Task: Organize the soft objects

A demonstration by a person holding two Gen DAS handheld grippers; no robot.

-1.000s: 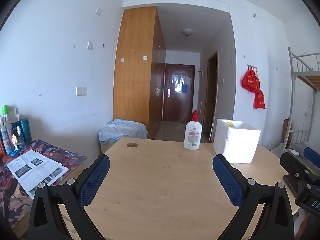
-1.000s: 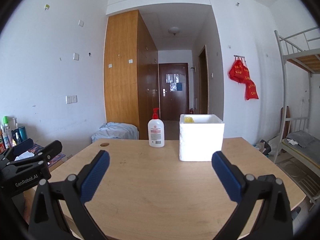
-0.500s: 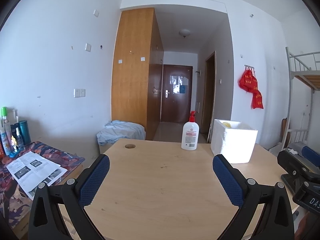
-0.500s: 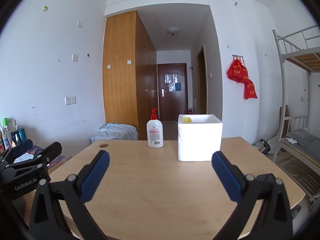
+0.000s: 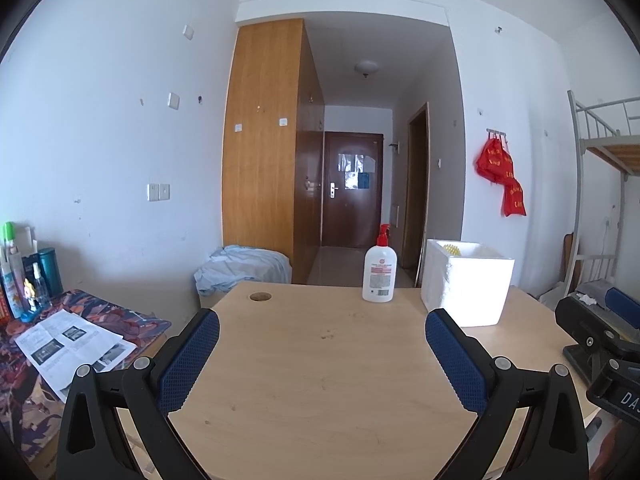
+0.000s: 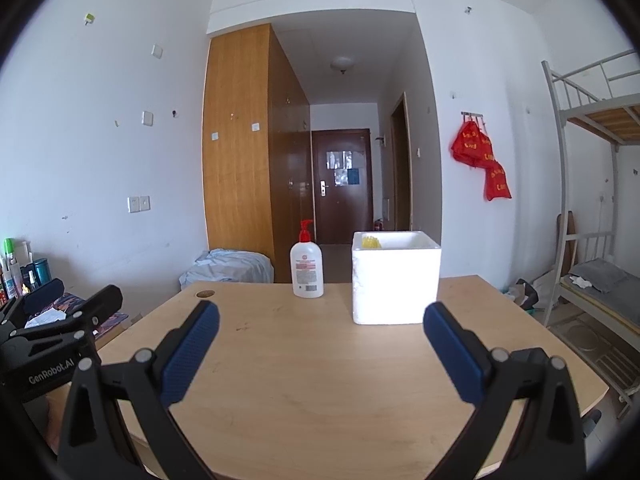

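Observation:
A white foam box [image 6: 395,279] stands on the far side of the wooden table [image 6: 320,380]; it also shows in the left wrist view [image 5: 466,282]. A yellow soft object [image 6: 371,242] peeks over its rim, also in the left wrist view [image 5: 451,248]. My left gripper [image 5: 322,354] is open and empty above the table's near part. My right gripper [image 6: 320,350] is open and empty, facing the box from a distance. Each gripper shows at the edge of the other's view.
A white pump bottle with a red top [image 6: 306,265] stands left of the box. A cable hole [image 5: 260,297] is in the table's far left corner. A side table with papers [image 5: 72,340] and bottles is left; a bunk bed [image 6: 592,280] is right.
Both views have tilted up a little and drawn back slightly; the box and bottle sit lower and smaller in frame. Both grippers stay open and empty.

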